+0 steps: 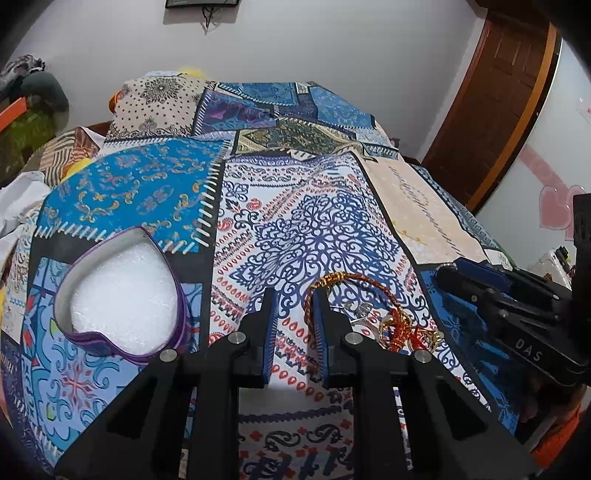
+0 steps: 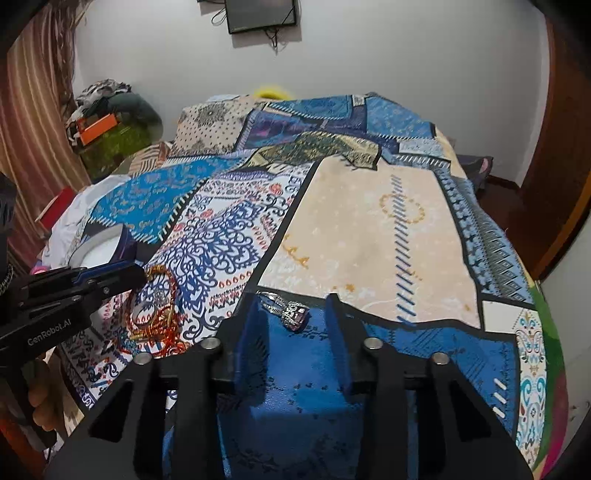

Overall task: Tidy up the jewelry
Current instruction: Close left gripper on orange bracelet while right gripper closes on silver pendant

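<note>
A purple heart-shaped box with white padding lies open on the patterned bedspread, left of my left gripper. A red and gold thread bracelet with gold rings lies just right of the left gripper; its right finger touches the loop. The left gripper is open and empty. In the right wrist view a silver ring with a pink stone lies between the fingers of my open right gripper. The bracelet pile and the box show at left there.
The bed is covered by a patchwork cloth. A wooden door stands at right. Bags and clothes are piled at the far left by a curtain. A screen hangs on the wall.
</note>
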The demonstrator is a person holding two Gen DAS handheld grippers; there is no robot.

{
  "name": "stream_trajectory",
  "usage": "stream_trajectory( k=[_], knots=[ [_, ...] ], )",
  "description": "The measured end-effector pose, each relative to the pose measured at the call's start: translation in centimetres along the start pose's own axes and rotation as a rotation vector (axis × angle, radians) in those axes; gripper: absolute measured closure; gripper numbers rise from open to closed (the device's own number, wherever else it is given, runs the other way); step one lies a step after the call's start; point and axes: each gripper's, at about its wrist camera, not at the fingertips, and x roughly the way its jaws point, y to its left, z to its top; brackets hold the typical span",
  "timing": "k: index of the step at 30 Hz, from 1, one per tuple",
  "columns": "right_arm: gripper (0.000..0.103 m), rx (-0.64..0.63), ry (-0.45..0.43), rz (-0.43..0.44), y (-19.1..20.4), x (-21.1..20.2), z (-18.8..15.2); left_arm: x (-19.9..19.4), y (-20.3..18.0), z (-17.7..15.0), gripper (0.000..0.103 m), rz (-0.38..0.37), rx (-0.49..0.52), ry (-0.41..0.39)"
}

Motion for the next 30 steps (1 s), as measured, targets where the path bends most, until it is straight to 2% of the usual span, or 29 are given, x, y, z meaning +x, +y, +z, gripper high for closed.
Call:
stream_trajectory(
  k=[2, 4, 12, 18, 30],
  knots=[
    [0.082, 0.001, 0.002, 0.003, 0.1, 0.1, 0.0, 0.0, 0.1, -0.1, 0.087, -0.002, -0.009, -0.002],
    [0.088, 0.004, 0.003, 0.003, 0.0, 0.1, 0.0, -0.2, 0.3, 0.0, 0.101, -0.01, -0.02, -0.015],
    [0.088, 0.015, -0.025, 0.001, 0.4, -1.1, 0.3, -2.4, -0.2, 0.3, 0.101, -0.025, -0.023, -0.064],
    [0.088, 0.011, -0.071, 0.001, 1.0, -3.2, 1.0, -5.7, -0.5, 0.9, 0.102, -0.03, -0.02, -0.137],
    [0.088, -0.011, -0.171, 0.012, 4.0, -7.2, 2.5, -12.4, 0.4, 1.3, 0.102, 0.005, -0.018, -0.279]
  ],
)
